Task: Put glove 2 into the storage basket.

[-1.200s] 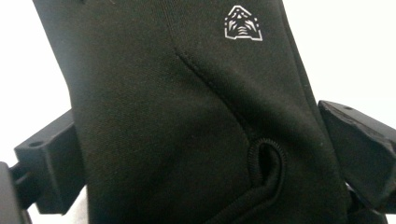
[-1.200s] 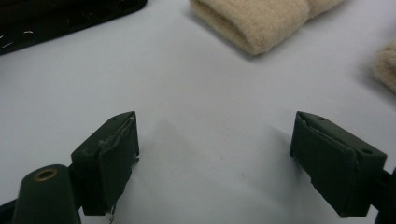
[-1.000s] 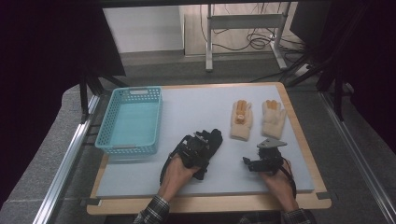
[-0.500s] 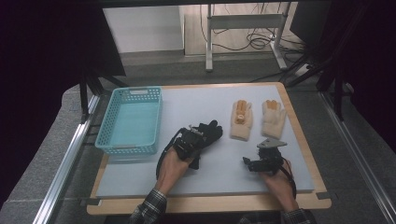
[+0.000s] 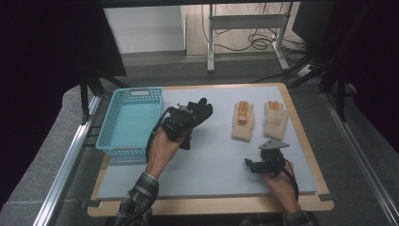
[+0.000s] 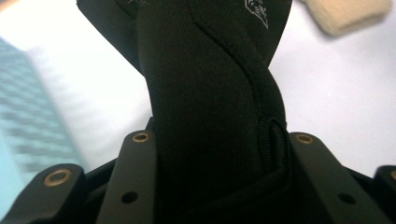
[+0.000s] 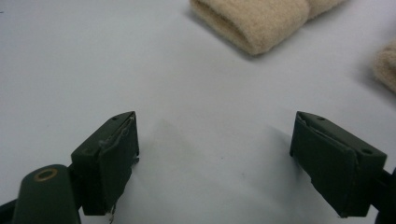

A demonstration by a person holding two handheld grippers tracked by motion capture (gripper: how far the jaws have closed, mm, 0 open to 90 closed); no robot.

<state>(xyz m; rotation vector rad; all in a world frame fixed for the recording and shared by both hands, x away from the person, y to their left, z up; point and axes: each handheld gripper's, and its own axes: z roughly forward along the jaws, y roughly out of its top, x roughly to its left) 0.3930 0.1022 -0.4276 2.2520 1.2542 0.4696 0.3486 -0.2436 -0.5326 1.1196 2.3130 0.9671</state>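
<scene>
High view: left gripper carries black glove just beside blue basket, probably its drop target; left gripper view: jaws clamp the glove's fabric; right gripper view: right gripper wide, empty, low facing beige gloves, likely next.

A person's two forearms wear dark plaid flannel sleeves with pale check lines, cuffs ending at the wrists. The left black hand-held gripper has blocky matte jaws with brass-ringed screw holes. The right black hand-held gripper has dark rectangular jaw pads, a brass-ringed hole at 8 o'clock, a grey three-cornered plate on top, and a black cable.
</scene>
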